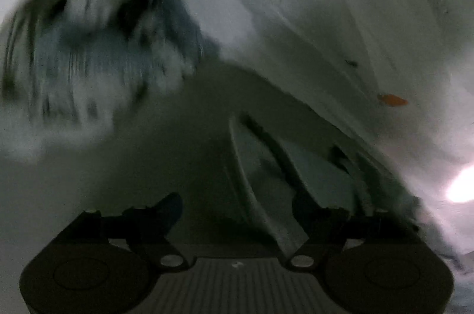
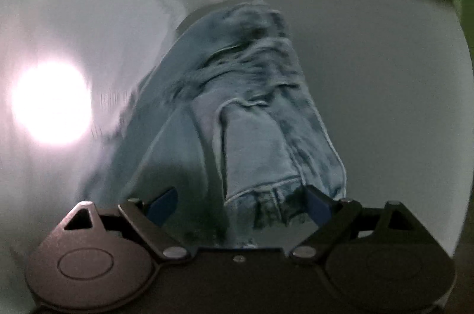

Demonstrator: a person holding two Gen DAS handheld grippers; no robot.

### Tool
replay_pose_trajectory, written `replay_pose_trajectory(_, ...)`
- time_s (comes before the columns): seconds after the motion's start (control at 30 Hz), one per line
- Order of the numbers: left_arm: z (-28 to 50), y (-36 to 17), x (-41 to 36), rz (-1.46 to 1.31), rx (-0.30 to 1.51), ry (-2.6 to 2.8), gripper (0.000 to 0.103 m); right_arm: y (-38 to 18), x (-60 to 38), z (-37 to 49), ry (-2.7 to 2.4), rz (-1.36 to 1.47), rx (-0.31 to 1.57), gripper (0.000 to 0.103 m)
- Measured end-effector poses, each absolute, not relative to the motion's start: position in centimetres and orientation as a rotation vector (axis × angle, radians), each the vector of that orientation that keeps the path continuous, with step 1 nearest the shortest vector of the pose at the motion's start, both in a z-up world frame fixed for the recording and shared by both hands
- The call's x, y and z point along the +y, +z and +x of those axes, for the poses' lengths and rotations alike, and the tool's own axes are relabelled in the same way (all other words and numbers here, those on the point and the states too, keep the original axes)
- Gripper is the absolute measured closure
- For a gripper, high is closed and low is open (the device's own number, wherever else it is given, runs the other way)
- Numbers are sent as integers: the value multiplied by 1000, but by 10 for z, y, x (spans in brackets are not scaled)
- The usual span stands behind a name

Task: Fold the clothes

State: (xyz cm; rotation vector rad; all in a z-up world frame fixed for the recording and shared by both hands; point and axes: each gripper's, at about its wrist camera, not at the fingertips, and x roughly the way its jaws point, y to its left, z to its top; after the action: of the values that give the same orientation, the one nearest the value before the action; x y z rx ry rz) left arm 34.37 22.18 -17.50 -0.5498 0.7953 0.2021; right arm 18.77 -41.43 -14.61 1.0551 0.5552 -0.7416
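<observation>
Left wrist: heavily blurred. Left gripper (image 1: pixel 237 210) jaws spread wide, nothing pinched; pale cloth fold (image 1: pixel 266 189) lies between the fingers. Blurry blue-grey garment (image 1: pixel 97 47) upper left. White surface (image 1: pixel 340 17), two orange specks.

Right wrist: right gripper (image 2: pixel 243 204) wide, empty. One pair of light-wash denim jeans (image 2: pixel 260 112), frayed hem, centre frame on a smooth white table (image 2: pixel 385 91). Glare spot at left.

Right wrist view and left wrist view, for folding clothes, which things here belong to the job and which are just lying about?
Part of the job:
- light blue denim garment, frayed hem lying between the right gripper's open jaws, not pinched
- left gripper, jaws open
- white surface under the denim

Just lying about:
- orange scrap
- blurred dark-and-white thing, too smeared to identify
</observation>
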Motion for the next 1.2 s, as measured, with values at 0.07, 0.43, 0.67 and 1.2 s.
replay_pose_trajectory(0.07, 334, -186, 218, -633, 811, 196, 17, -156, -422, 171, -746, 1266, 474, 14)
replay_pose_trajectory(0.43, 366, -204, 211, -738, 860, 228, 18, -184, -414, 160, -696, 1571, 426, 27)
replay_pose_trajectory(0.67, 397, -213, 213, -720, 875, 312, 71, -187, -417, 201, -735, 1279, 541, 26)
replay_pose_trajectory(1.2, 290, -79, 206, -733, 545, 370, 90, -50, -539, 136, -550, 1173, 78, 85)
